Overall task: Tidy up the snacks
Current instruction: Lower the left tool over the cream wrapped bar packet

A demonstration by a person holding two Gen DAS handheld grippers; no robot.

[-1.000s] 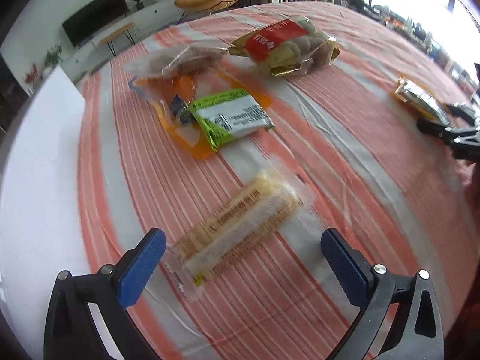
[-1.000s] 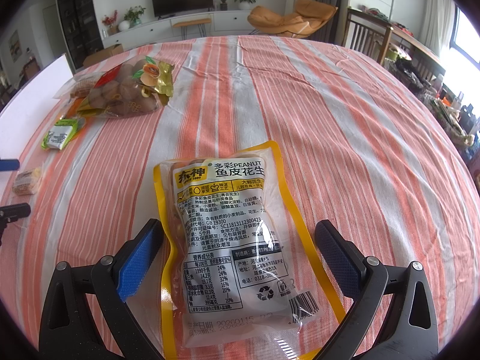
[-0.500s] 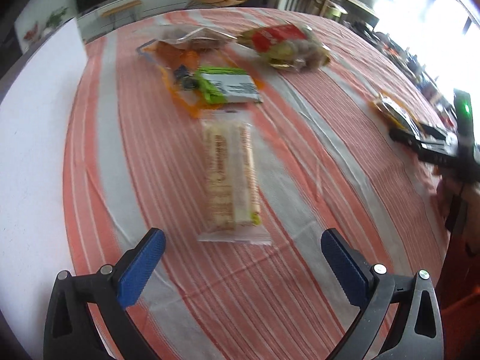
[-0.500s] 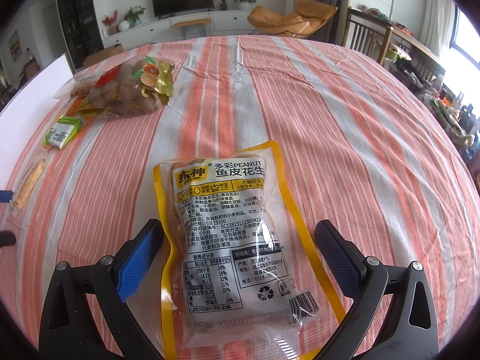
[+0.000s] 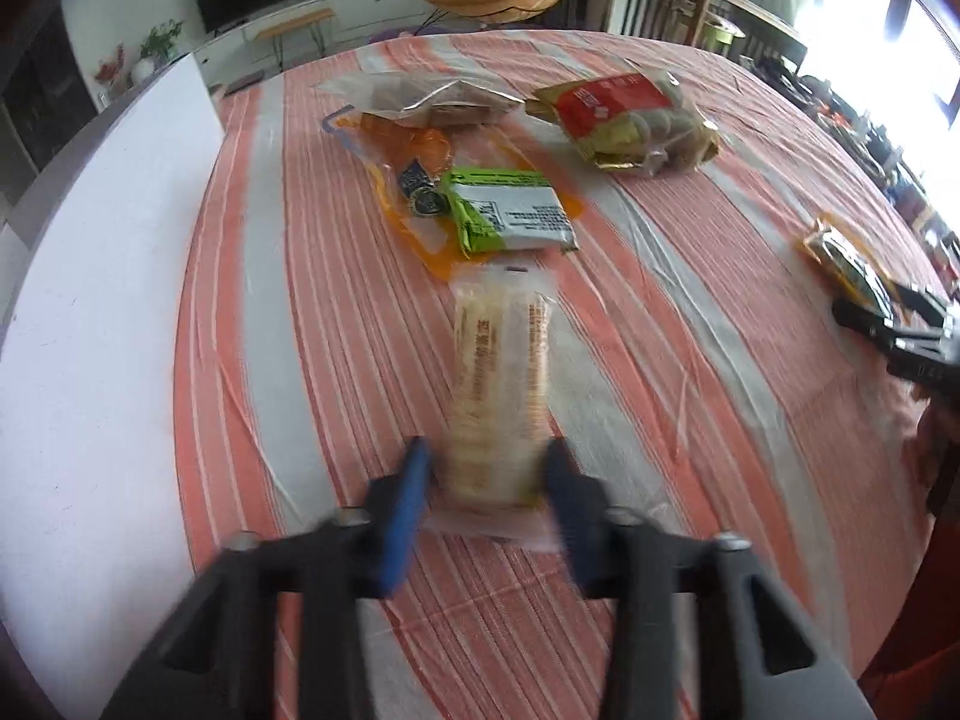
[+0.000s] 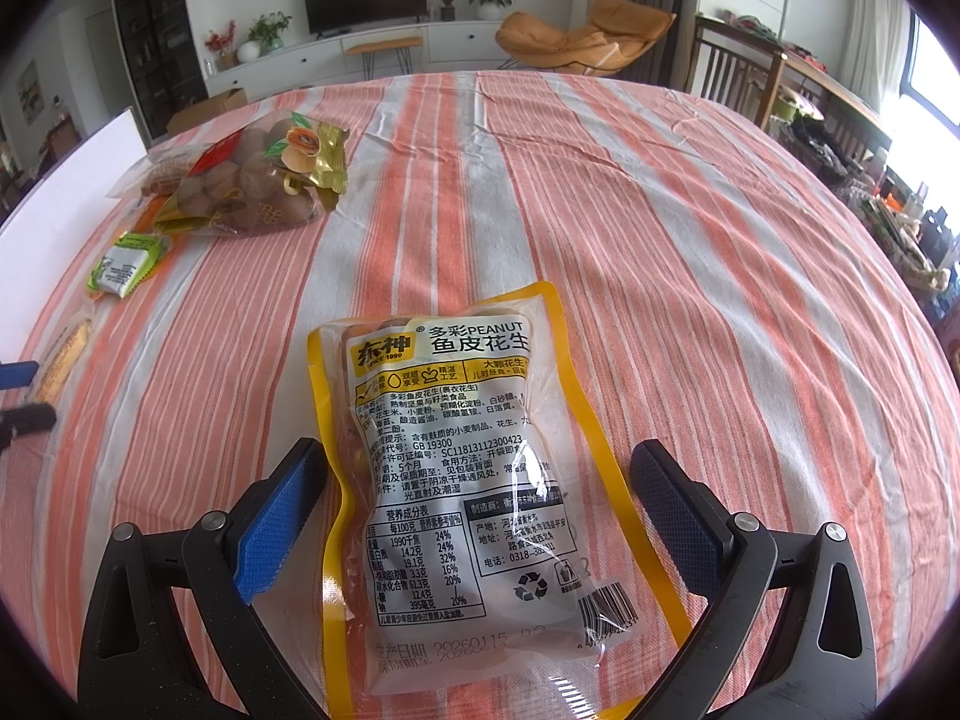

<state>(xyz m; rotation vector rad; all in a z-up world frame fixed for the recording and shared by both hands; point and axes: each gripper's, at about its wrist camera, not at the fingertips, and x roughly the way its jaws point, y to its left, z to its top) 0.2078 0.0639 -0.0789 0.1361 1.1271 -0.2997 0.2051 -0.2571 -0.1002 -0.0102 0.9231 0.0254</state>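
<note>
left gripper [image 5: 489, 480] just pinched shut on clear-wrapped pale cracker stack [image 5: 499, 396], right gripper [image 6: 477, 507] gaping wide around yellow-edged peanut pouch [image 6: 456, 468], striped orange tablecloth [image 6: 690, 252]

The left gripper [image 5: 489, 480] pointed steeply down, its jaws having just been closing, blue pads pressed on something between them. The right gripper [image 6: 477, 516] tilted down, jaws spread wide.
</note>
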